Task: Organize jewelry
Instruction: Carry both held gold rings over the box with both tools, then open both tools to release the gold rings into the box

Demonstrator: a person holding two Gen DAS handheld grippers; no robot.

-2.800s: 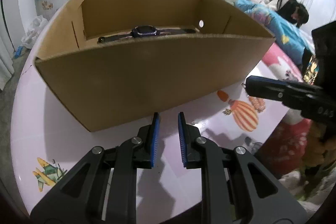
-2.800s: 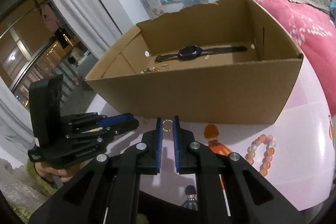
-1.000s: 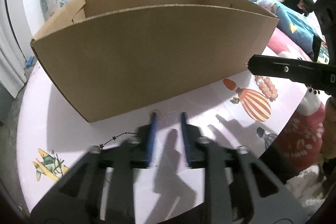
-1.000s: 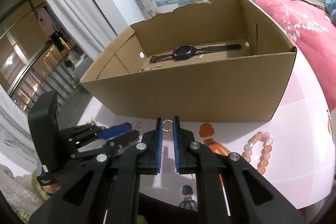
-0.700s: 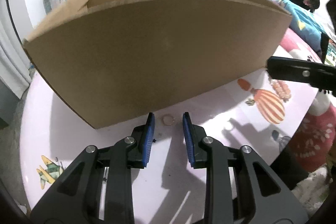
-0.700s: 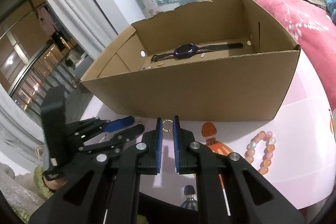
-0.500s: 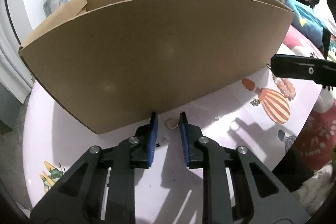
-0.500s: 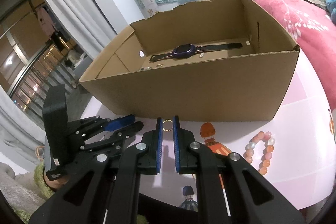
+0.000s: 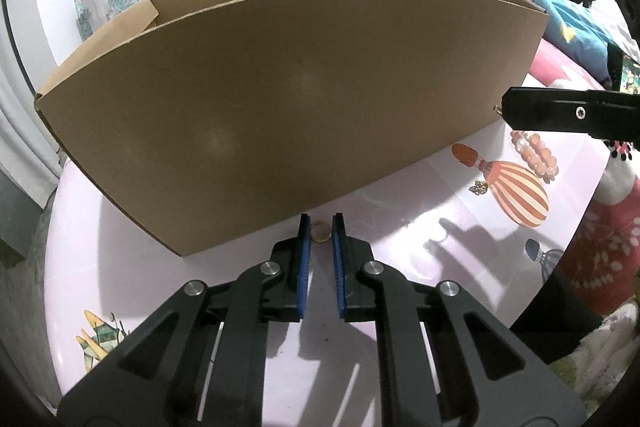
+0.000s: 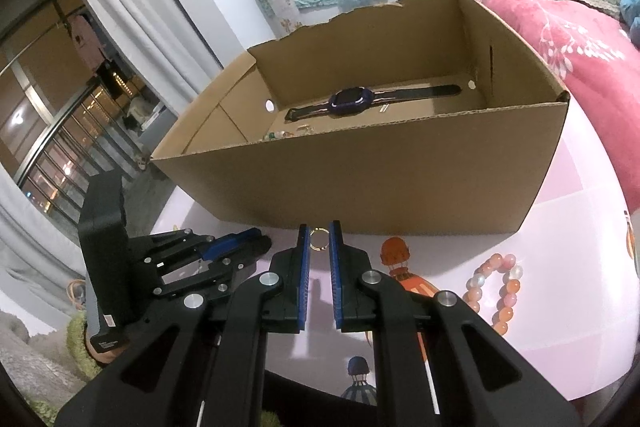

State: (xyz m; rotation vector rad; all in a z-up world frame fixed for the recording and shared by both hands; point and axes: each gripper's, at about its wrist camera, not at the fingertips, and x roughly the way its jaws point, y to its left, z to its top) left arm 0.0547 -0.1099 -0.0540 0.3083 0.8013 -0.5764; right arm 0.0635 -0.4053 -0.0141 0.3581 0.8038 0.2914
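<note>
A brown cardboard box (image 9: 280, 99) stands on the pink table (image 9: 400, 227); in the right wrist view the box (image 10: 400, 179) holds a dark watch (image 10: 352, 101) and small pieces. My left gripper (image 9: 320, 227) is low at the box's near wall, its blue pads closed onto a small gold ring (image 9: 320, 231) on the table. My right gripper (image 10: 319, 233) is shut on another gold ring (image 10: 319, 239) and holds it above the table before the box. The left gripper also shows in the right wrist view (image 10: 240, 243).
A pink-orange bead bracelet (image 10: 496, 287) lies on the table at the right, also in the left wrist view (image 9: 536, 153). A small gold charm (image 9: 479, 187) lies by the balloon print. A bed with pink bedding (image 10: 580, 47) stands behind.
My left gripper dropped to the table, straddled the ring by the box and closed its pads onto it. My right gripper kept holding its ring almost still.
</note>
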